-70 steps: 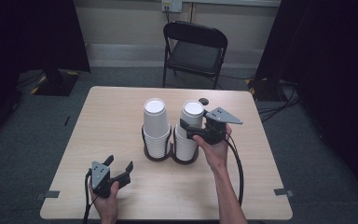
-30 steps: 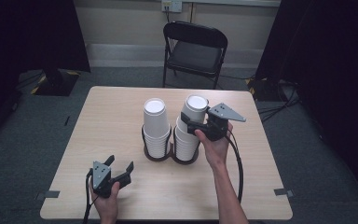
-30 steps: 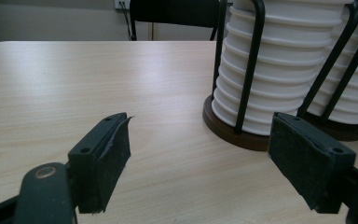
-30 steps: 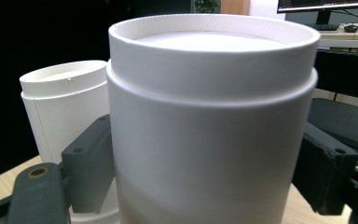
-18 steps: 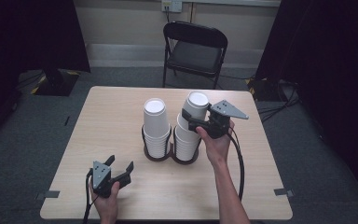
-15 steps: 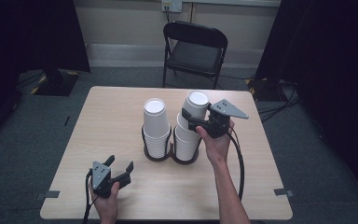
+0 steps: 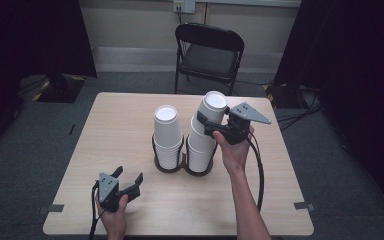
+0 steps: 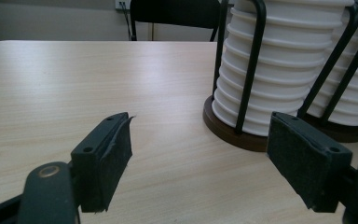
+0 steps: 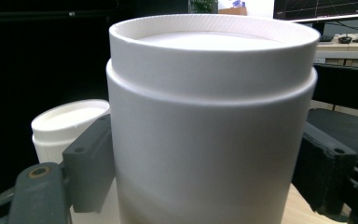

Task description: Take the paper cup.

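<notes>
Right tool (image 7: 206, 128) is clamped on the top cup (image 7: 211, 111); we should lift it straight, keeping the stack (image 7: 201, 150) seated. Left tool (image 7: 128, 183) rests apart on the worktop (image 7: 120, 125).

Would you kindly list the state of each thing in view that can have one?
Right gripper: shut on the top cup.
Top cup: upside down, tilted, lifted partly off the right stack.
Left stack: upright in its holder.
Left gripper: open, nothing between its jaws.
Folding chair: unfolded, unoccupied.
</notes>
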### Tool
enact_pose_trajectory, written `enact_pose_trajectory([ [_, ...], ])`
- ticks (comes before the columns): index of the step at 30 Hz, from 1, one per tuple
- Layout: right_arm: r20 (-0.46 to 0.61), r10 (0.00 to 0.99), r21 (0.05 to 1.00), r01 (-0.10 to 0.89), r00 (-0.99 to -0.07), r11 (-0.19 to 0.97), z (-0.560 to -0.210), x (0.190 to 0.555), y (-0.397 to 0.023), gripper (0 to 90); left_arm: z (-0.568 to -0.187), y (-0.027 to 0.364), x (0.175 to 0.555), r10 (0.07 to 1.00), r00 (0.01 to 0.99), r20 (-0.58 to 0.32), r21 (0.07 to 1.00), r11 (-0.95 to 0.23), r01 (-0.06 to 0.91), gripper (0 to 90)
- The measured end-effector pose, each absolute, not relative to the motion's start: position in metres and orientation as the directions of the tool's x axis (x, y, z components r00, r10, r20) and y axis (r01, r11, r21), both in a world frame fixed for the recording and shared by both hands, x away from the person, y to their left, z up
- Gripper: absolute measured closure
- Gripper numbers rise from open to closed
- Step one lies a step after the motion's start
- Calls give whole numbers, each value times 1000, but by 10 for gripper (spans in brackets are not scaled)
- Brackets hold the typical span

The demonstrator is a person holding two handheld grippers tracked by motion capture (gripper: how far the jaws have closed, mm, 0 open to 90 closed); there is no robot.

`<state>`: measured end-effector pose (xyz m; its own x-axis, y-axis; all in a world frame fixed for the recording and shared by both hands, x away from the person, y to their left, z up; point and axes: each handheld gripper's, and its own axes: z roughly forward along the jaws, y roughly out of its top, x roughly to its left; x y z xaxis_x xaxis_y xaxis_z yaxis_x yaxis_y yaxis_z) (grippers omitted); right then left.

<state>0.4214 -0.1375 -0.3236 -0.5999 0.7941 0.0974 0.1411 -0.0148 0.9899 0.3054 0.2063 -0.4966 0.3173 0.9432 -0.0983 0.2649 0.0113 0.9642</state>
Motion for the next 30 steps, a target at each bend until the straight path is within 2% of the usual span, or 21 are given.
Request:
enact_pose_trajectory([
  [16,86,795,995,91,-600,-39,-302,420,-139,191,-497,207,305,941,321,-107,966,22,259,226],
  [26,109,791,994,88,-602,-69,-294,420,-147,193,-496,207,306,929,357,-101,962,1,271,258],
  [30,118,784,993,81,-610,-87,-289,416,-150,194,-496,208,309,921,367,-127,956,16,291,281],
])
